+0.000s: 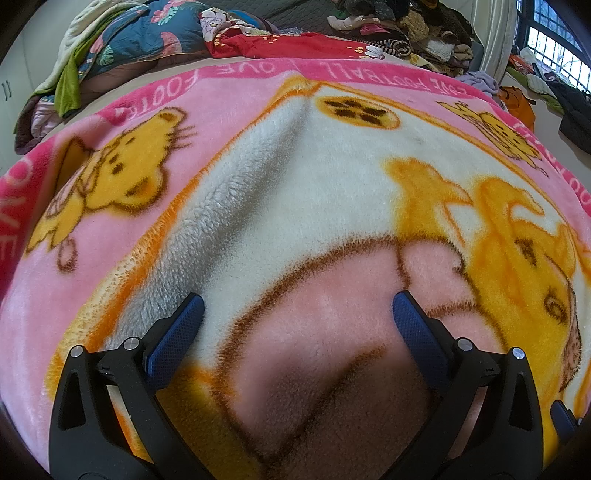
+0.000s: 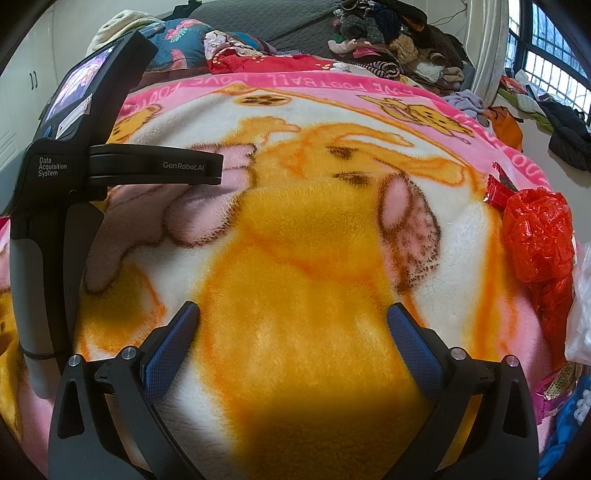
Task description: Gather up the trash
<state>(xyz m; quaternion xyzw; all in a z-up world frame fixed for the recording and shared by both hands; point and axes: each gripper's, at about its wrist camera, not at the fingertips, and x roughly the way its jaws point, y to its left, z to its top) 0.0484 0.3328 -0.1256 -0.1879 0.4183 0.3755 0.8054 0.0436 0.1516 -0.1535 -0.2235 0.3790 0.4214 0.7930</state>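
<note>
My left gripper [image 1: 297,306] is open and empty, low over the pink and yellow cartoon blanket [image 1: 295,177]. My right gripper [image 2: 291,314] is open and empty over the same blanket [image 2: 295,229]. In the right wrist view a crumpled red plastic bag [image 2: 537,236] lies at the right edge of the blanket, with a small red snack wrapper [image 2: 496,192] just behind it. A clear plastic bag [image 2: 580,314] and a pink wrapper [image 2: 557,387] lie at the far right. The body of the left gripper tool [image 2: 74,166] fills the left side of that view.
Folded quilts and a red cloth [image 1: 280,44] lie at the head of the bed. A heap of clothes [image 1: 406,26] sits at the back right. Clothes lie on the floor by the window [image 2: 565,125]. White cupboards [image 2: 22,92] stand on the left.
</note>
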